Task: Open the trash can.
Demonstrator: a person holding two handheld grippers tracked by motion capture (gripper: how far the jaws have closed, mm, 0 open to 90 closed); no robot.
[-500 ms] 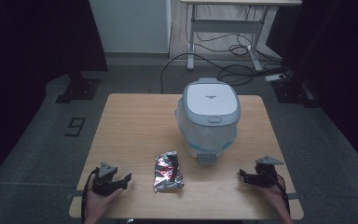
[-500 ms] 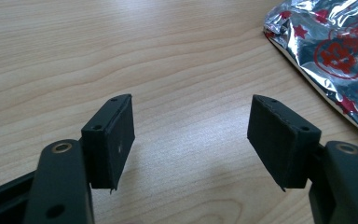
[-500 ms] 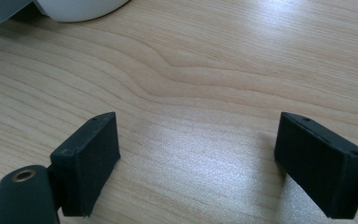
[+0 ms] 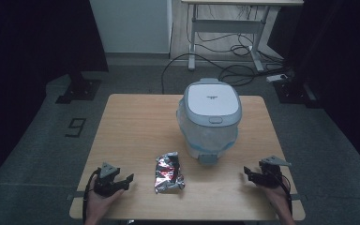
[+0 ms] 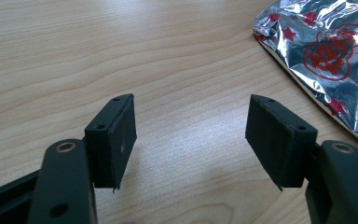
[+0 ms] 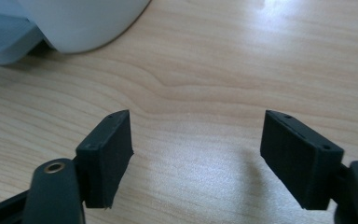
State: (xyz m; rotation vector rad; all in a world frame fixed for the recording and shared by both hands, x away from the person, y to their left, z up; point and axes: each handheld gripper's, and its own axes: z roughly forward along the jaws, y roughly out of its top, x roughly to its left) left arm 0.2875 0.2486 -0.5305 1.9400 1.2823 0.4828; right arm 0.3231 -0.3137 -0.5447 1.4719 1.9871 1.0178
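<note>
Dark room, pale wooden table (image 4: 136,126) with rice cooker (image 4: 212,119), foil packet (image 4: 168,172); left tongs (image 4: 124,180) and right tongs (image 4: 248,174) released, empty.

The rectangular pale wooden table (image 4: 136,122) is seen to be finished smooth and matt, with fine grain lines and a faint sheen under the light. The crinkled silver foil packet with red printing (image 4: 169,172) is marked by a glossy, mirror-like, creased surface, while the rounded white and pale blue plastic cooker (image 4: 212,117) is finished smooth with a soft gloss. The black jaw pads of the left gripper (image 5: 191,135) and the right gripper (image 6: 198,149) are rendered in matt, slightly rough plastic.
</note>
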